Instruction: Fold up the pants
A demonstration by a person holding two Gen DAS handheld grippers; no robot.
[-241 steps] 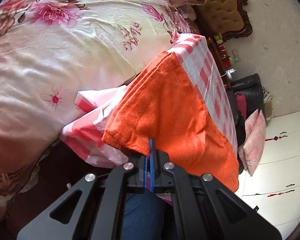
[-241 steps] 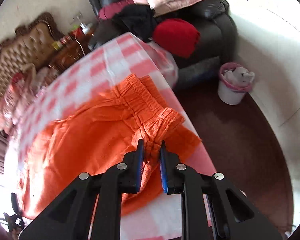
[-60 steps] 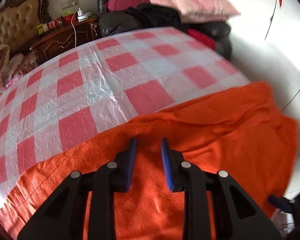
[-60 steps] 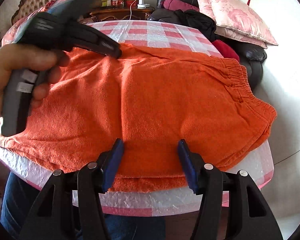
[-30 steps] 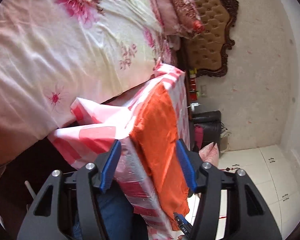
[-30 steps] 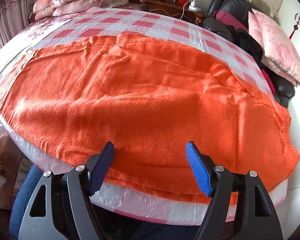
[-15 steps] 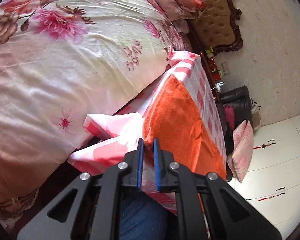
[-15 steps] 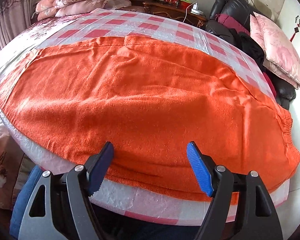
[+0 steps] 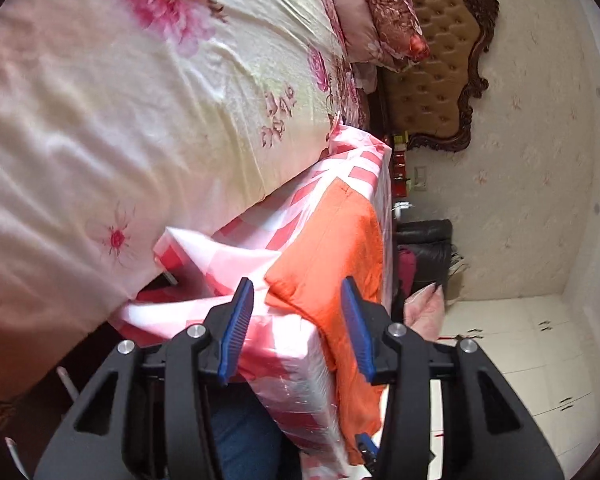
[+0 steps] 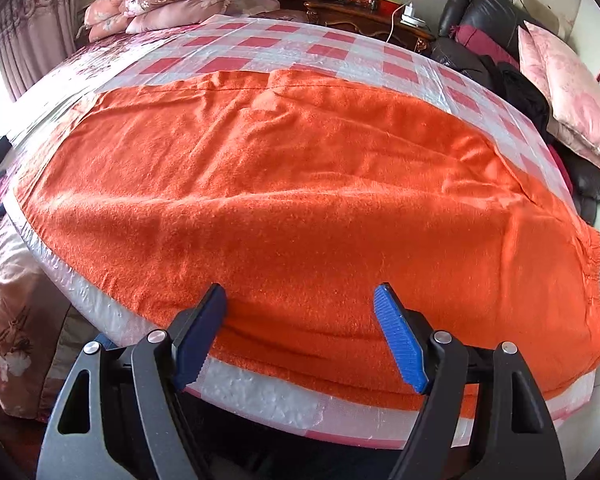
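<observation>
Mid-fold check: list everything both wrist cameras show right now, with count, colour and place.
Pants: one, orange, flat on the table, near edge overhanging.
Tablecloth: one, pink-white check plastic, under the pants.
Bed cover: one, cream floral, beside the table.
Headboard: one, tan tufted.
Cushions: pink, stacked on a black sofa.
Nightstand: one, dark wood.
Left tongs: blue pads, opening at the pants' corner, not gripping.
Right tongs: open over the pants' near edge.

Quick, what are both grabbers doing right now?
Left gripper: jaws opening, pants corner between them, not gripped.
Right gripper: open above the pants, holding nothing.
</observation>
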